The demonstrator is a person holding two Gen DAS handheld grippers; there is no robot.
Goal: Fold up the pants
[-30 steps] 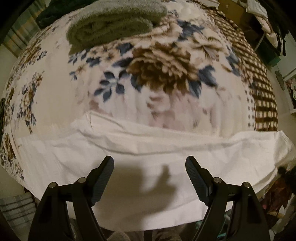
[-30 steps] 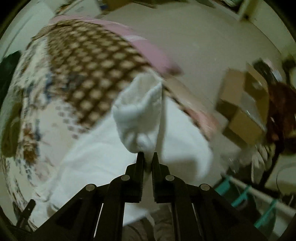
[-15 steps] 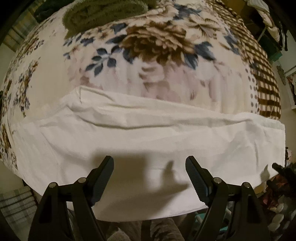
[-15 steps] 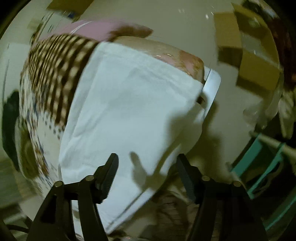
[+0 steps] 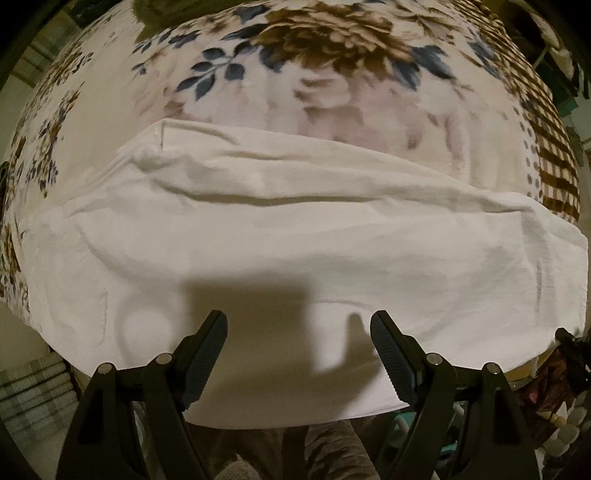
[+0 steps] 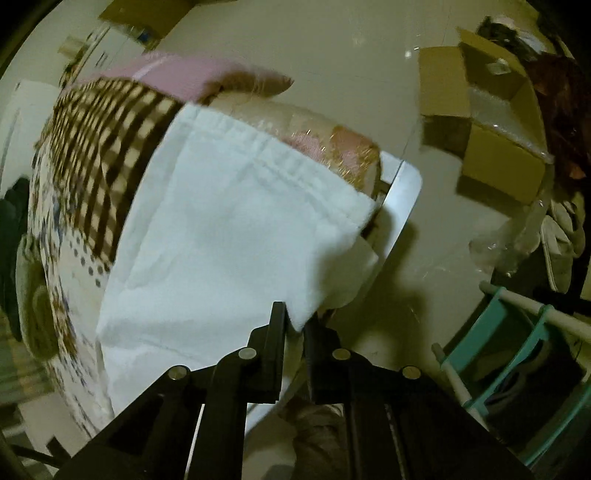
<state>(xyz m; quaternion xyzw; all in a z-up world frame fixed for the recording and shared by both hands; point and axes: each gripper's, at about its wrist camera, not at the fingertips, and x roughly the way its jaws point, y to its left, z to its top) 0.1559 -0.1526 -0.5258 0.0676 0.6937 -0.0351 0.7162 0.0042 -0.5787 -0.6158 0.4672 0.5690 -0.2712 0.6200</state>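
White pants (image 5: pixel 295 236) lie spread sideways across the near edge of a bed with a floral blanket (image 5: pixel 332 85). My left gripper (image 5: pixel 298 332) is open and empty, hovering just above the pants' near edge. In the right wrist view the pants (image 6: pixel 229 229) end at a hem that overhangs the bed corner. My right gripper (image 6: pixel 294 321) is shut on the near corner of that hem.
A folded green towel (image 5: pixel 155 11) lies at the far side of the bed. A checked blanket part (image 6: pixel 107 147) and a pink pillow (image 6: pixel 184 74) lie beyond the hem. A cardboard box (image 6: pixel 480 122) and a teal rack (image 6: pixel 517 339) stand on the floor.
My right gripper let go of the lifted pant leg, opened as the leg dropped flat, and has now shut on the hem corner. My left gripper stayed open and moved closer over the pants.
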